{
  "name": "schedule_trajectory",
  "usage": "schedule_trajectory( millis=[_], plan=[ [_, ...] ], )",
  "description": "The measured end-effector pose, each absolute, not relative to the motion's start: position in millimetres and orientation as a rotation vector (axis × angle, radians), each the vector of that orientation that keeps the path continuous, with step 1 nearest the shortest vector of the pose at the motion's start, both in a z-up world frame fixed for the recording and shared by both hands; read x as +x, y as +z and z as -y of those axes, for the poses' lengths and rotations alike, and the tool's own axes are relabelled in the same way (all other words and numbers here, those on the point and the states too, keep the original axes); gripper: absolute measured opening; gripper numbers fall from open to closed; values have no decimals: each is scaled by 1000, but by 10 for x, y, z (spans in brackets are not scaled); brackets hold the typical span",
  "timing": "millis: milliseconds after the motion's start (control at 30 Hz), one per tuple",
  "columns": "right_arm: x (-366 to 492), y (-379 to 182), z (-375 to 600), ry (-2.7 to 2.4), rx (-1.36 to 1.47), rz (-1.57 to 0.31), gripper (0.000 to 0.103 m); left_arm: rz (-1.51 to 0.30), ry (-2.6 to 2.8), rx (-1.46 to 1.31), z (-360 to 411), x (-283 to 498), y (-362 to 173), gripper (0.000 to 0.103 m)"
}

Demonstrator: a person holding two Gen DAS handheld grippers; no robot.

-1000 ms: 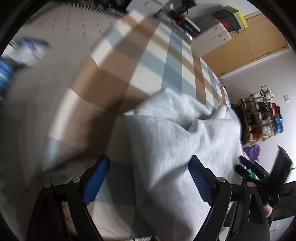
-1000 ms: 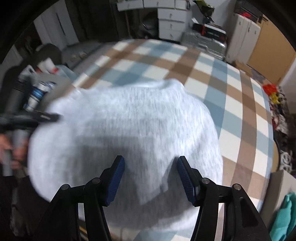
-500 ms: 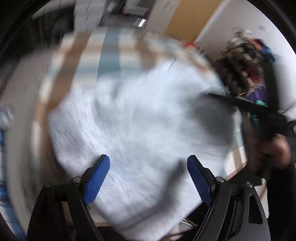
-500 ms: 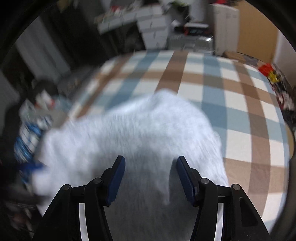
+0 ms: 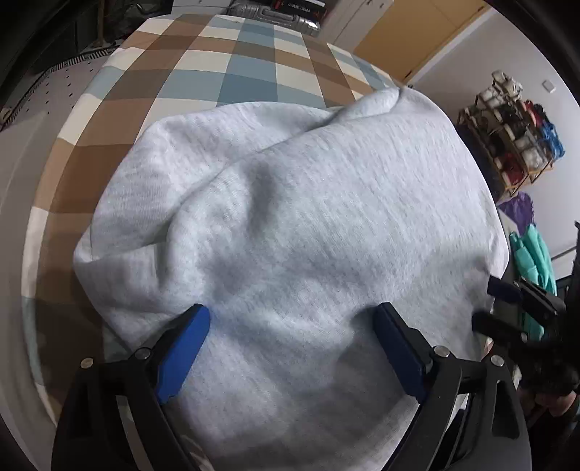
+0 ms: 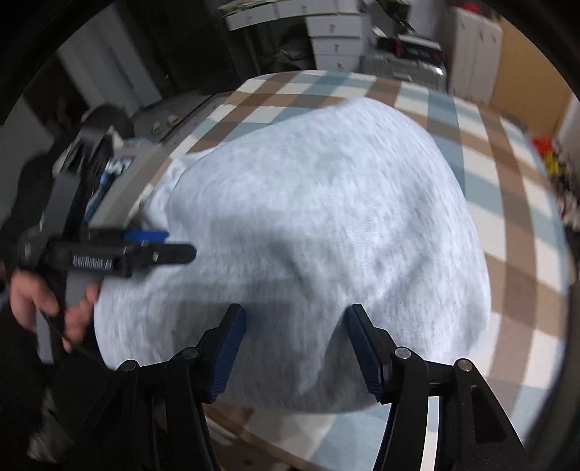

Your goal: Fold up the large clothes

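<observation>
Left gripper (image 5: 291, 347): angled steeply down over the garment, blue pads (image 5: 181, 357) set wide apart and the jaws opening further; cloth lies between and under them, the pads not pressing on it. Seen side-on at the left edge of the right wrist view, carried by a hand (image 6: 40, 308) wrapped round its grip.

Right gripper (image 6: 295, 349): also angled down, jaws at a middling spread, nothing clamped; cloth lies below and between the blue pads (image 6: 226, 357), apart from them. This view is motion-blurred.

Grey sweatshirt (image 5: 290, 217): pale heather-grey knit, bunched in a rounded heap at the near end of the bed, a fold running diagonally across its upper left, one edge hanging over the near side.

Bed cover (image 5: 235, 61): brown, blue and cream checks, bare beyond the heap.

Containers: white drawer units (image 6: 337, 32) beyond the bed's far end, contents not visible; open shelf rack (image 5: 507, 119) at the right wall, stacked with small coloured items too small to identify.

Surroundings: silver suitcase (image 5: 275, 14) past the far end of the bed; wooden cabinet doors (image 5: 417, 40); teal garment (image 5: 536, 253) hanging by the rack. Nothing lies between either gripper and the cloth.
</observation>
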State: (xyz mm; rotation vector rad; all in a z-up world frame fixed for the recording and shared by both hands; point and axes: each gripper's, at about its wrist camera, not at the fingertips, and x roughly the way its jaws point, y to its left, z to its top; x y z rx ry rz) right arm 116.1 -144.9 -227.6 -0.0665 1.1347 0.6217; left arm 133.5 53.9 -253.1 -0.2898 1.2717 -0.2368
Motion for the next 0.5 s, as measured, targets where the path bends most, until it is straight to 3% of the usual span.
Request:
schedule_trajectory(
  millis=[133, 300, 400, 500],
  plan=[
    [1002, -2187, 1521, 596, -43, -1069, 60, -1340, -242, -190, -480, 1408, -2266, 87],
    [692, -2114, 1800, 626, 134, -954, 60, -1169, -335, -91, -326, 1452, -1538, 86],
    [700, -2235, 1842, 619, 262, -961, 60, -1184, -418, -10, 10, 1627, -1535, 86],
    [693, -2368, 1984, 645, 458, -902, 69, -1283, -448, -50, 231, 1926, -1863, 86]
  ],
)
